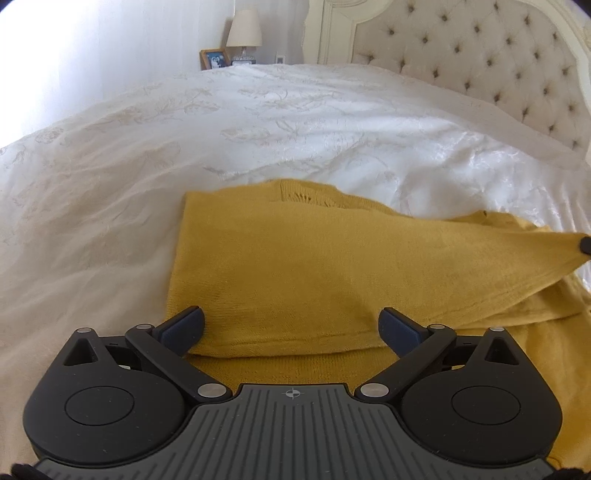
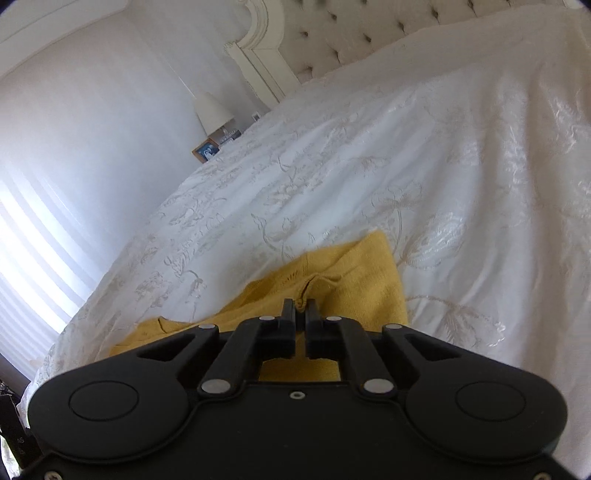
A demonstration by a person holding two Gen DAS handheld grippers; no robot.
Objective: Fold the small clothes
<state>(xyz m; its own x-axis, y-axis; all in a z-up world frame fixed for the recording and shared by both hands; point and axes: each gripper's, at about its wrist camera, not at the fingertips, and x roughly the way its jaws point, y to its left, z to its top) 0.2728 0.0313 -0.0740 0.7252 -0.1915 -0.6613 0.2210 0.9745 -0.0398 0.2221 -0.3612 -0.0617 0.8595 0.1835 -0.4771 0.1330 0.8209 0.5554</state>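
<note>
A mustard-yellow knit garment [image 1: 295, 266] lies partly folded on the white bedspread [image 1: 258, 122]. My left gripper [image 1: 291, 325] is open, its fingers spread over the near edge of the folded layer, holding nothing. My right gripper [image 2: 301, 308] is shut on a pinch of the yellow garment [image 2: 354, 280] and holds that part lifted; its black tip [image 1: 585, 245] shows at the right edge of the left wrist view, with the cloth stretched up to it.
The tufted cream headboard [image 1: 480, 48] stands at the back right. A lamp [image 1: 243, 29] and a framed photo [image 1: 214, 59] stand on a nightstand beyond the bed. A bright curtained window [image 2: 26, 258] is at the left.
</note>
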